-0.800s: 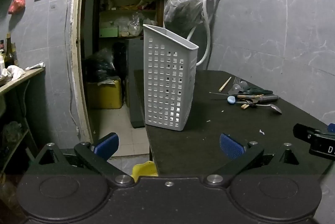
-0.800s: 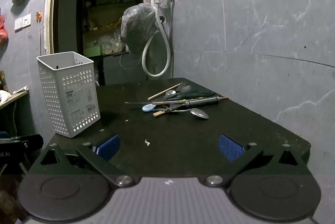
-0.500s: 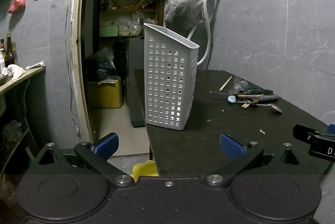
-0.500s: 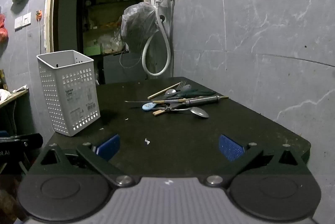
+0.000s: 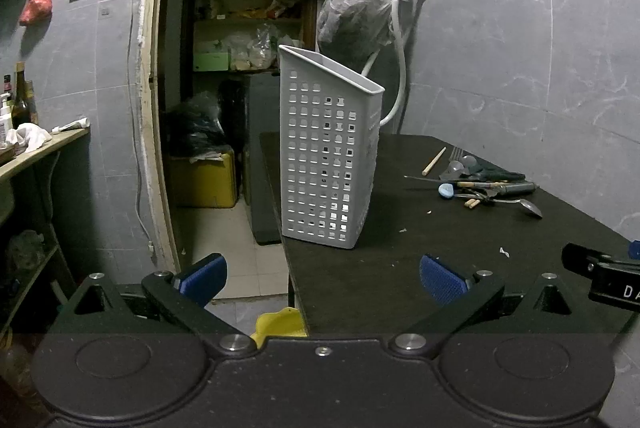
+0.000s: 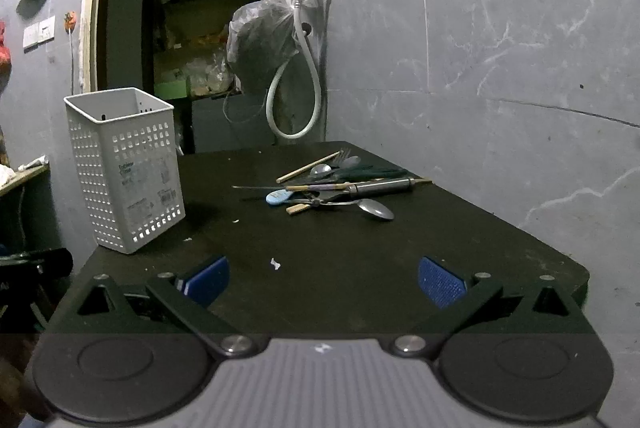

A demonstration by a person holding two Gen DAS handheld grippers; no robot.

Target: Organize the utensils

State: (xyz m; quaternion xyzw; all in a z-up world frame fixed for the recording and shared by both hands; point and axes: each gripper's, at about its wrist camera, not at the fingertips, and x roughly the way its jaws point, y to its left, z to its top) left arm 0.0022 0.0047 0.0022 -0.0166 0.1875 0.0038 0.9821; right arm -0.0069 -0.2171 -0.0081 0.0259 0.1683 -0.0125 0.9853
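Both claws idle, nothing picked yet. Left gripper (image 5: 322, 274): jaws spread wide, nothing between the blue pads (image 5: 442, 278), hanging over the near left corner of the table (image 5: 400, 268). Right gripper (image 6: 324, 274): same, jaws spread wide and empty, over the near edge, aimed slightly down toward the pile.

Out from there:
- Basket (image 6: 128, 171): white, perforated, upright near the table's left edge, just ahead of the left gripper. Through the holes in the left view it looks empty; the right view shows only the rim and upper inside walls, bare as far as I can see.
- Utensils (image 6: 340, 187): 1 loose heap at the far right of the table, well apart from the basket. I can make out a spoon (image 6: 374, 208), a fork (image 6: 343, 155), chopsticks (image 6: 308, 167), a blue-headed piece (image 6: 280, 196) and a dark-handled tool (image 6: 380, 186). They overlap, so no exact count.
- A few white scraps (image 6: 274, 264) on the table between gripper and heap.

Progress estimate: 0 items in the basket, the whole heap left. Remaining: pick each piece, carry it left, drop it in upright. The spoon lies at the near edge of the heap and looks like the easiest first grab for the right gripper.
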